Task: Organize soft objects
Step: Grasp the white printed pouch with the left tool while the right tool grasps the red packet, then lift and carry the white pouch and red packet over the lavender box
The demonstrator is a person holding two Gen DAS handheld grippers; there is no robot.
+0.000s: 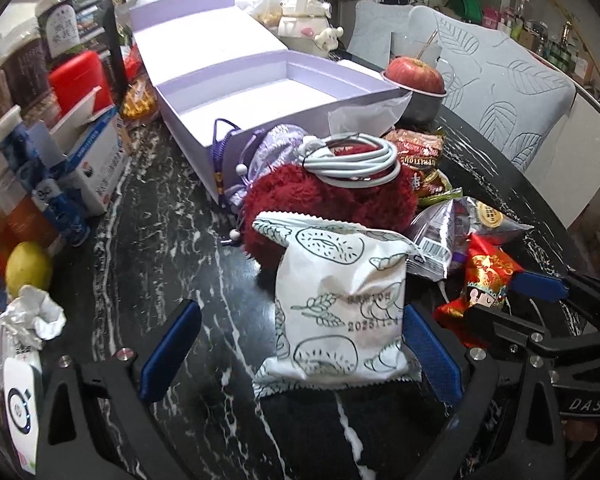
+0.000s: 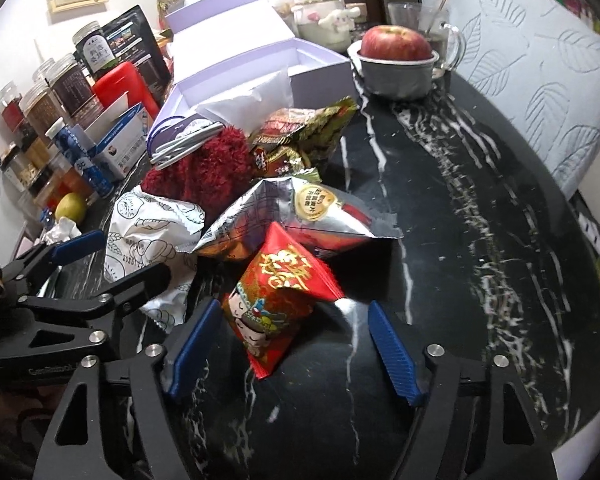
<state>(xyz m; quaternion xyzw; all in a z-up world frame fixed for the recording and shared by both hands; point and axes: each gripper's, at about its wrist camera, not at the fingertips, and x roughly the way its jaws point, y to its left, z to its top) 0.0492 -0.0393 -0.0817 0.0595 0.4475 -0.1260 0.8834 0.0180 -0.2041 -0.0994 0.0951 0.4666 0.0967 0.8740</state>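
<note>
Item one: my left gripper (image 1: 300, 354), fingers spread wide, straddles the white snack packet (image 1: 338, 308) standing on the black marble table (image 1: 171, 248); its right pad touches the packet's edge, the left stands clear.

Item two: my right gripper (image 2: 293, 354), likewise released, flanks the red snack packet (image 2: 281, 300).

Item three: red fluffy pouch (image 1: 332, 200), grey coiled cable (image 1: 352, 158) on top, just behind the white packet.

Item four: open lavender box (image 1: 259, 92), beyond the pile.

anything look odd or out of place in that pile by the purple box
Yes: a coiled grey cable sits on top of the fluffy red item, a hard cord among the soft things and snack packets. Nothing looks spilled or torn.
</note>
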